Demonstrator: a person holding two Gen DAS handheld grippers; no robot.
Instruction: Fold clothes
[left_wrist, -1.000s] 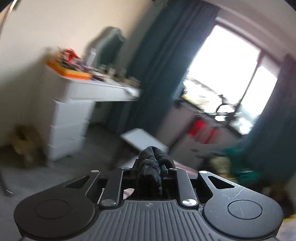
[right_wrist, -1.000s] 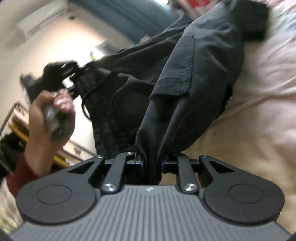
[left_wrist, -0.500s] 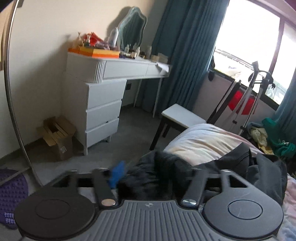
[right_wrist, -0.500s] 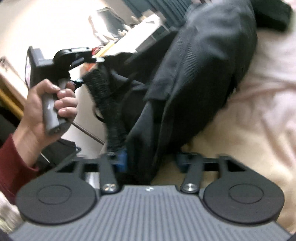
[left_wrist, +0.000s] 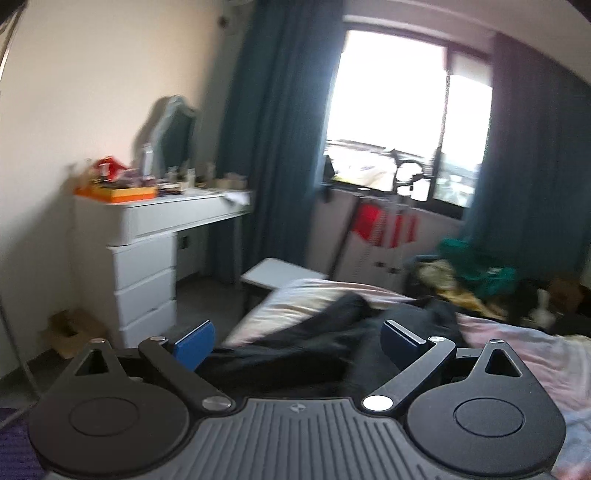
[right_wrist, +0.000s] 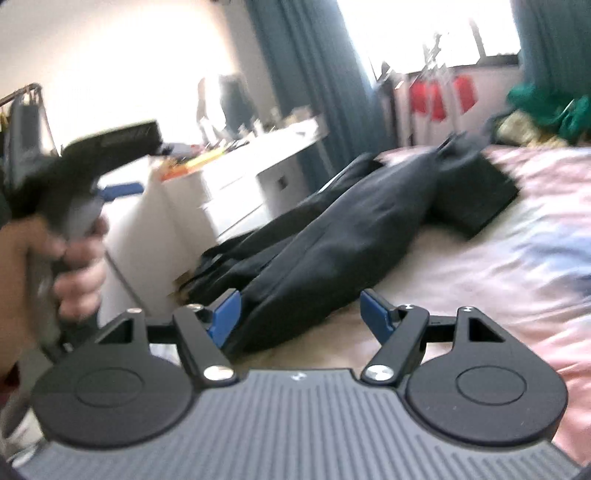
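Both the left gripper (left_wrist: 297, 341) and right gripper (right_wrist: 300, 314) gape wide, empty; the black trousers (right_wrist: 332, 236) lie bunched on the bed (right_wrist: 480, 258). Likely between folds: next, regrasp an edge.

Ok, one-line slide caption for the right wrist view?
Right gripper open above the dark trousers lying on the pink bed, left gripper alongside.
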